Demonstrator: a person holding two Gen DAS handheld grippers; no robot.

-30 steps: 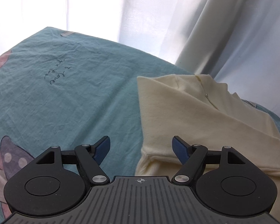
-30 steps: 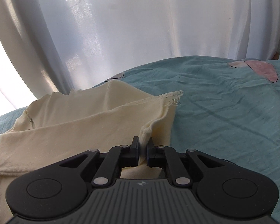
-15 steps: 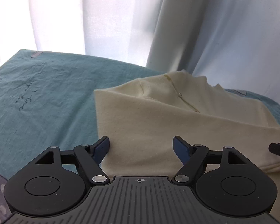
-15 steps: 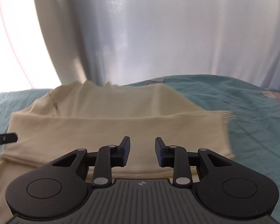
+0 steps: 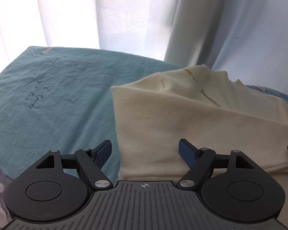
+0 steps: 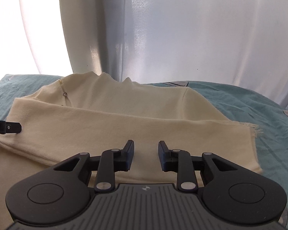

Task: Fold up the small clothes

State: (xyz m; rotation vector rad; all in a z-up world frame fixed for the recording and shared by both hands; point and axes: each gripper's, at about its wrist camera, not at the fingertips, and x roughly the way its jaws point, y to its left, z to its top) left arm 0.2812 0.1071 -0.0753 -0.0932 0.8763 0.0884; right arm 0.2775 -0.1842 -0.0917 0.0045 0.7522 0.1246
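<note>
Covering the surface, teal sheet [image 5: 63,99] under cream sweater [image 6: 124,126], white curtains [image 6: 182,38] behind, both hand-held grippers spread, empty.

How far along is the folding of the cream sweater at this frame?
Done: a sleeve lies folded across the cream sweater on the teal sheet. In hand: nothing; the right gripper has just opened, nothing between its jaws, and the left gripper is open over the side edge. Left: the remaining folds.
</note>
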